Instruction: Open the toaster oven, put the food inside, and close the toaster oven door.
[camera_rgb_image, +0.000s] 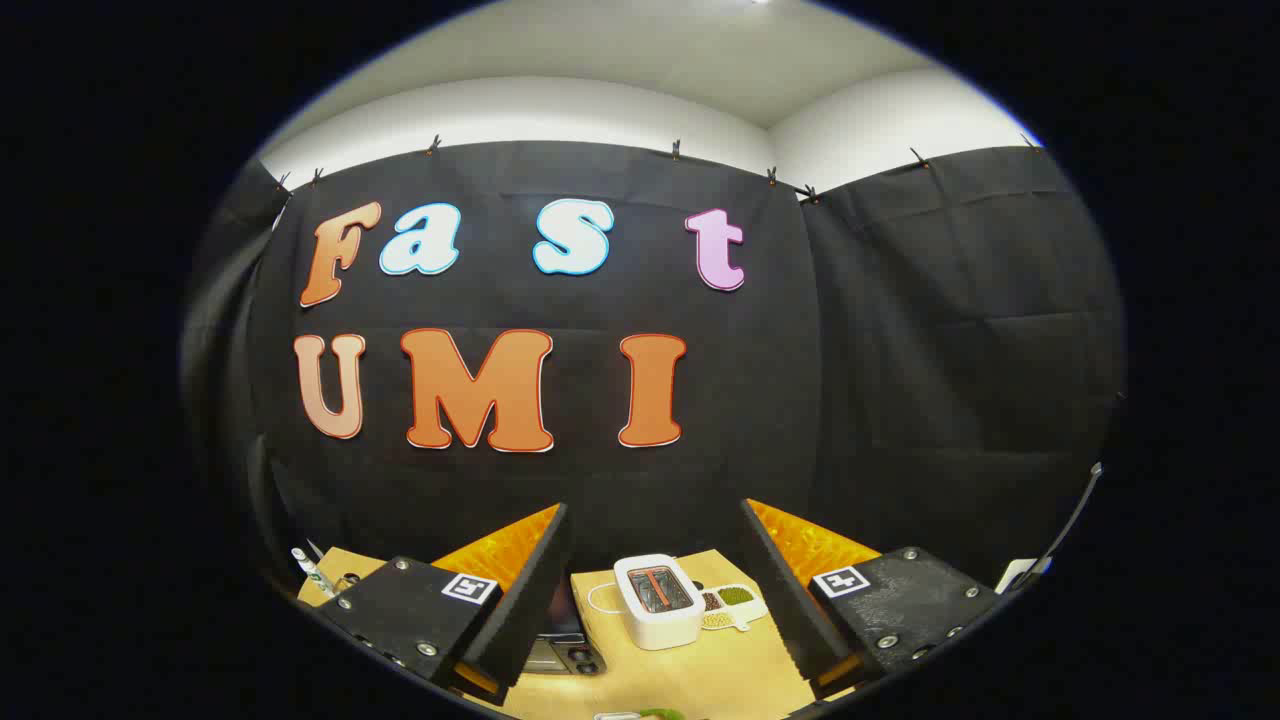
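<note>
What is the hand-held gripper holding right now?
Nothing. The hand-held gripper is open, with its fingers wide apart above the tan wooden table; the small white toaster sits beyond them, untouched.

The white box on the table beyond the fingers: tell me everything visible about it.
The white box is a small, rounded-cornered appliance, smooth like plastic, with one long slot in its top showing reddish bars inside. It stands upright on the tan table, a thin white cord curving from its side. A small tray of grains lies right beside it. The gripper is open, its fingers wide apart, touching nothing.
</note>
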